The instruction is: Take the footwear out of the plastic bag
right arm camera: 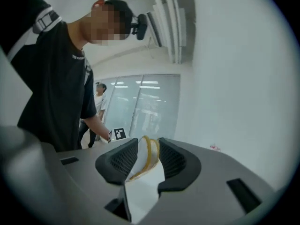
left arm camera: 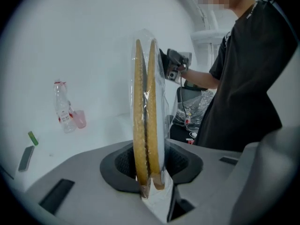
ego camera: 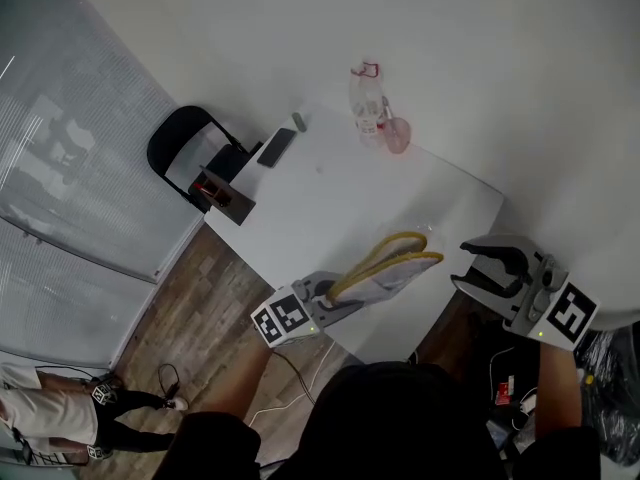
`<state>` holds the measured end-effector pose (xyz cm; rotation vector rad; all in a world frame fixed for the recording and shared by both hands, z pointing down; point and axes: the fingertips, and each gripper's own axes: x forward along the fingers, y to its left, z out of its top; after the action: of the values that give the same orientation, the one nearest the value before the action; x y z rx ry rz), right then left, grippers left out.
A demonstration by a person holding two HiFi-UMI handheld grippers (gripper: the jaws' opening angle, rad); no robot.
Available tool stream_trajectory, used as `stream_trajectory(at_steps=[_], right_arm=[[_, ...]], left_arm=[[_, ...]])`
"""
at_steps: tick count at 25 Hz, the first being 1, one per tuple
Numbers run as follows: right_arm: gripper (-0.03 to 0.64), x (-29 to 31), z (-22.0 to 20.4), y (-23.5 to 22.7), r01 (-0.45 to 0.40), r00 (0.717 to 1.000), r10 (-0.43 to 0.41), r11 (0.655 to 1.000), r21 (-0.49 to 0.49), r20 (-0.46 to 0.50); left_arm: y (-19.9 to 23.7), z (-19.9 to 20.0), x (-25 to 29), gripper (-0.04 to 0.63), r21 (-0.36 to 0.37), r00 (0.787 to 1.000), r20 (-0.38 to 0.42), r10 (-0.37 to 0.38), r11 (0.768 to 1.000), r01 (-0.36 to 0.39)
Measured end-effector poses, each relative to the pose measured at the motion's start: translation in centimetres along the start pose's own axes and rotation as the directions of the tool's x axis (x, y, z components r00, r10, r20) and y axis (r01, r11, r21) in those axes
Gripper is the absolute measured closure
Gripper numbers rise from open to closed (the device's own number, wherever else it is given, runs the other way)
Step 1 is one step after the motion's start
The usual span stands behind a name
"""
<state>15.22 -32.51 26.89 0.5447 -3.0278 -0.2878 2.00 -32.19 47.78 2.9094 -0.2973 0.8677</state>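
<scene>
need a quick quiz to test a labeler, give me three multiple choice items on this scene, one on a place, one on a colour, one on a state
1. Where does the plastic bottle stand?
A) at the far side of the table, beside the pink cup
B) on the black chair
C) between the right tongs

2. What colour are the edges of the footwear inside the plastic bag?
A) blue
B) yellow
C) red

3. What state are the left tongs in?
A) wide open with nothing between them
B) out of every view
C) closed on the bagged footwear

Answers:
1 A: the head view shows the bottle upright next to the cup at the table's far side.
2 B: both edges show yellow through the clear bag.
3 C: the left gripper view shows the jaws pressing on the bag's lower end.
</scene>
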Motion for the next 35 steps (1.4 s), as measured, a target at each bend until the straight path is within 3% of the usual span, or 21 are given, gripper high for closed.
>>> stream_trajectory(at_steps=[2, 7, 14, 21, 26, 30, 33, 35], right_arm=[[0.518, 0.5, 1.0, 0.3, -0.054, 0.996, 0.046, 0.994, -0.097, -0.078], [0.517, 1.8, -1.0, 1.5, -0.218, 0.939, 0.143, 0.951, -0.220, -0.313], [0.516, 1.8, -1.5, 1.3, -0.240, 0.910, 0.118, 0.932, -0.272, -0.398], [0.486, 1.8, -2.7, 2.8, -0.368, 0.847, 0.248, 0.912, -0.181, -0.470], [0.486, 2.5, -5.0, 4.2, -0.424, 0.790, 0.275, 0.891, -0.164, -0.548], [0.487, 3.3, -5.7, 5.0, -0.441, 0.778, 0.312, 0.890, -0.120, -0.546], [0.487, 3.5, -7.3, 5.1, -0.453, 0.743, 0.292, 0.882, -0.131, -0.602], [0.490, 3.7, -7.8, 5.4, -0.458, 0.737, 0.288, 0.878, -0.137, -0.612]], left_arm=[[-0.2, 0.1, 0.1, 0.457, 0.046, 1.000, -0.026, -0.009, 0.999, 0.010], [-0.3, 0.8, 0.4, 0.456, 0.085, 0.999, -0.030, -0.014, 0.996, 0.017], [-1.1, 1.0, -0.1, 0.457, 0.201, 0.999, -0.042, -0.031, 0.979, 0.038], [-1.3, -0.3, -0.4, 0.459, 0.327, 0.995, -0.095, -0.031, 0.943, 0.061], [-1.4, -0.7, 0.0, 0.459, 0.348, 0.993, -0.114, -0.029, 0.935, 0.067], [-1.4, -0.9, 0.2, 0.459, 0.345, 0.993, -0.114, -0.033, 0.936, 0.071], [-1.3, -0.8, 0.2, 0.459, 0.345, 0.993, -0.113, -0.029, 0.936, 0.067], [-1.1, -0.9, 0.2, 0.459, 0.345, 0.993, -0.118, -0.031, 0.936, 0.070]])
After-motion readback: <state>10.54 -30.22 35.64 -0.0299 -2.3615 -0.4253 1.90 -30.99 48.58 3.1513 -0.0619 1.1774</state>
